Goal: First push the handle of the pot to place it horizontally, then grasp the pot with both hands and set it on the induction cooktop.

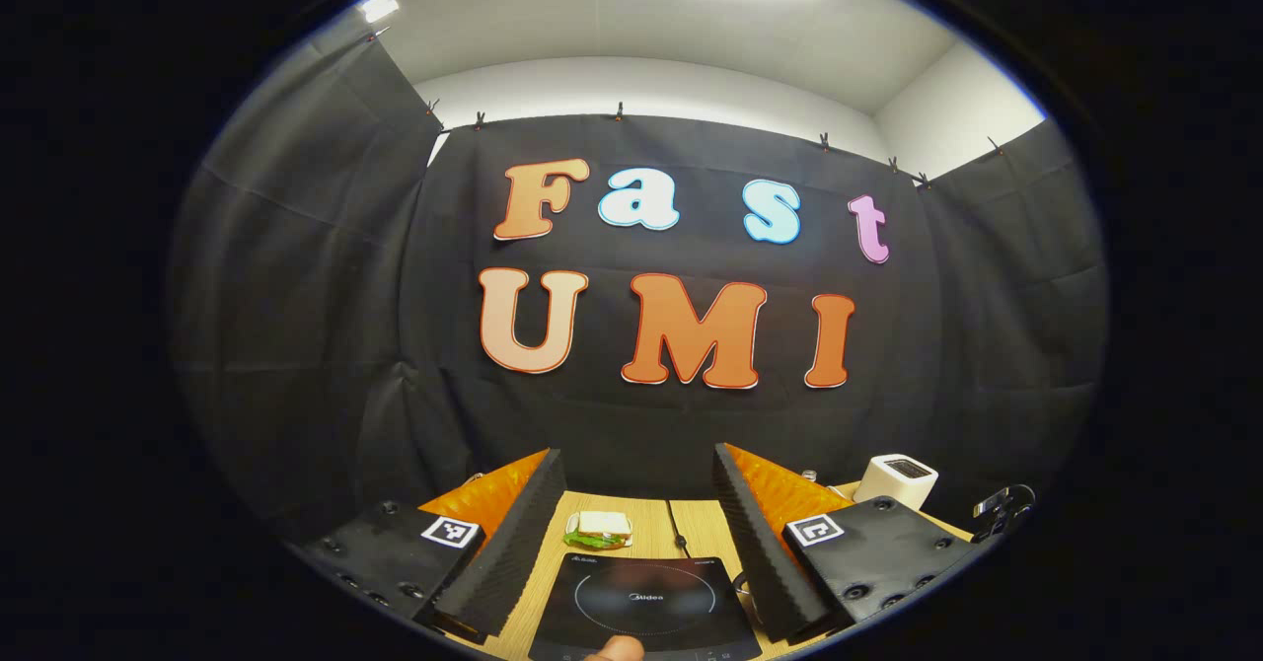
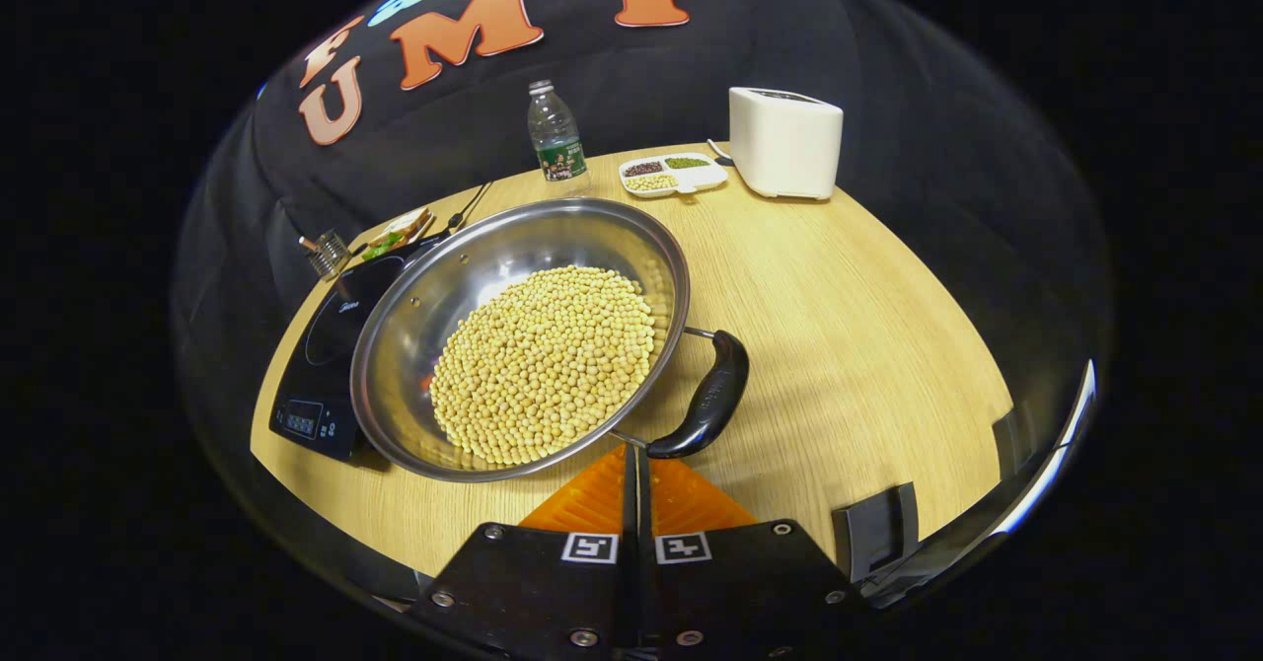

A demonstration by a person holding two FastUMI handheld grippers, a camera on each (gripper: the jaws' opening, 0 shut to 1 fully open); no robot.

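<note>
1. Stainless-steel round pot point(image 2: 434, 296), filled with pale yellow beans point(image 2: 548, 360), stands on the light wooden surface point(image 2: 849, 316) in the right gripper view; its 9 o'clock rim overlaps the edge of the black glass induction cooktop point(image 2: 331, 345).
2. Black curved pot handle point(image 2: 712, 395) projects from the rim at about 4 o'clock, held on two thin metal rods.
3. Right tool point(image 2: 636, 478): its two fingers are pressed together with no gap and grip nothing; their joined tip lies just beside the lower end of the handle, and contact cannot be judged.
4. Background of the right gripper view, 12 to 1 o'clock: clear plastic water bottle point(image 2: 556, 138), white divided dish of mixed grains point(image 2: 673, 174) and white boxy appliance point(image 2: 786, 140).
5. A sandwich point(image 2: 400, 230) lies beyond the cooktop at 10 o'clock.
6. Left tool point(image 1: 639, 518): fingers spread wide apart, holding nothing, raised above the surface point(image 1: 656, 518).
7. In the left gripper view the cooktop point(image 1: 646, 602) lies between the fingers at 6 o'clock, with the sandwich point(image 1: 600, 530) behind it and the white appliance point(image 1: 896, 480) at 4 o'clock.
</note>
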